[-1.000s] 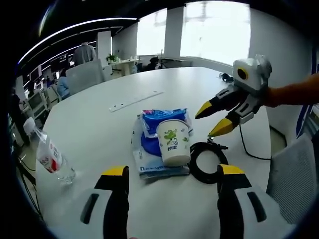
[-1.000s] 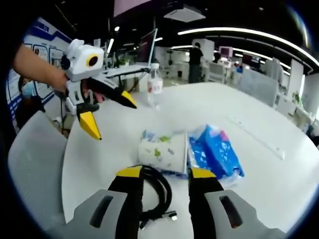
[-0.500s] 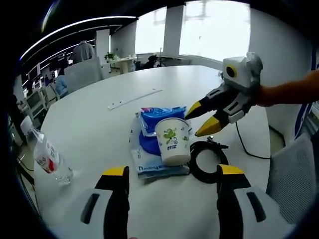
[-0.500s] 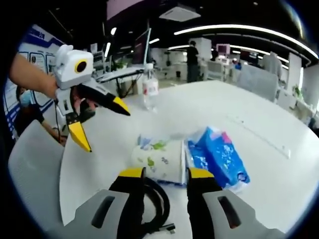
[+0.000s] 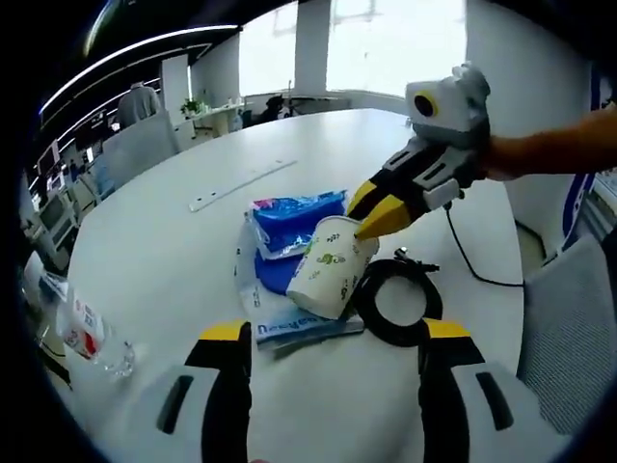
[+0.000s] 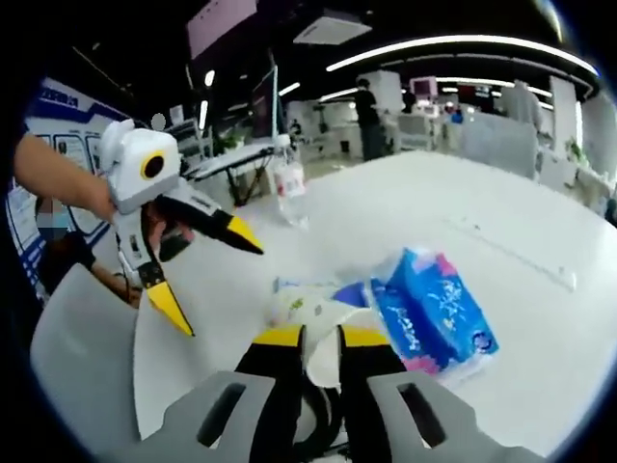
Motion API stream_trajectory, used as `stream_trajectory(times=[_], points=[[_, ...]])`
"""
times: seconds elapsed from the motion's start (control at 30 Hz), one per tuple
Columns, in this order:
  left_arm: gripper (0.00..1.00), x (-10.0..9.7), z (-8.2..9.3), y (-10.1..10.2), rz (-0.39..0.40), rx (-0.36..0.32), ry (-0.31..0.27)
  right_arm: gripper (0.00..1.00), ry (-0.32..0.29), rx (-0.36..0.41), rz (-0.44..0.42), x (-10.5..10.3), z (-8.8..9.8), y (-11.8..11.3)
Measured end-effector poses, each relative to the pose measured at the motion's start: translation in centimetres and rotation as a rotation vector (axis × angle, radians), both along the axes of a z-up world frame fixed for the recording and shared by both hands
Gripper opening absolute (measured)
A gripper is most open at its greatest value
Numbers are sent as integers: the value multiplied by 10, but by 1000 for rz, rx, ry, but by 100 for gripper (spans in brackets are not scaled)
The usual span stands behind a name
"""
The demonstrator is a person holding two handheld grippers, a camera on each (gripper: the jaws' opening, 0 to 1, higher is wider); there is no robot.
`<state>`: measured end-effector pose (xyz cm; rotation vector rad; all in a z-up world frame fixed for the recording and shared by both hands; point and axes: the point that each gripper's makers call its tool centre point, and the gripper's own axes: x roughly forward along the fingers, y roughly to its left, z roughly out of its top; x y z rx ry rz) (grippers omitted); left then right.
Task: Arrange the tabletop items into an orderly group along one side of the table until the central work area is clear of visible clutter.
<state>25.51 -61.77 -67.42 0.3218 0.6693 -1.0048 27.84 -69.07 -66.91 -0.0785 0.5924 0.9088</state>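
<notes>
Two grippers: right gripper (image 6: 318, 338) pinches the paper cup (image 5: 331, 266) rim (tilted), left gripper (image 5: 330, 333) wide open.

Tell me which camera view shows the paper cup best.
The left gripper view: the paper cup shows whole, tilted, the right gripper pinching its rim. In the right gripper view, that gripper's own jaws hide most of the cup.

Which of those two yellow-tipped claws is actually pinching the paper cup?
The right claw, reaching in from the right of the left gripper view: its yellow tips pinch the rim of the tilted white paper cup with green print. The left claw hangs open, holding nothing.
</notes>
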Motion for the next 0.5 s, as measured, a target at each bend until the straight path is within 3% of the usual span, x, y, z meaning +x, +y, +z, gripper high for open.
stream_trajectory(times=[0.2, 0.37, 0.5], points=[[69, 0, -3, -3, -33, 30, -15, 0, -38, -11, 63, -8, 8, 8], [70, 2, -2, -6, -34, 30, -29, 0, -84, -54, 126, -14, 18, 14], [70, 5, 2, -10, -40, 35, -52, 0, -96, -47, 159, -17, 27, 19]])
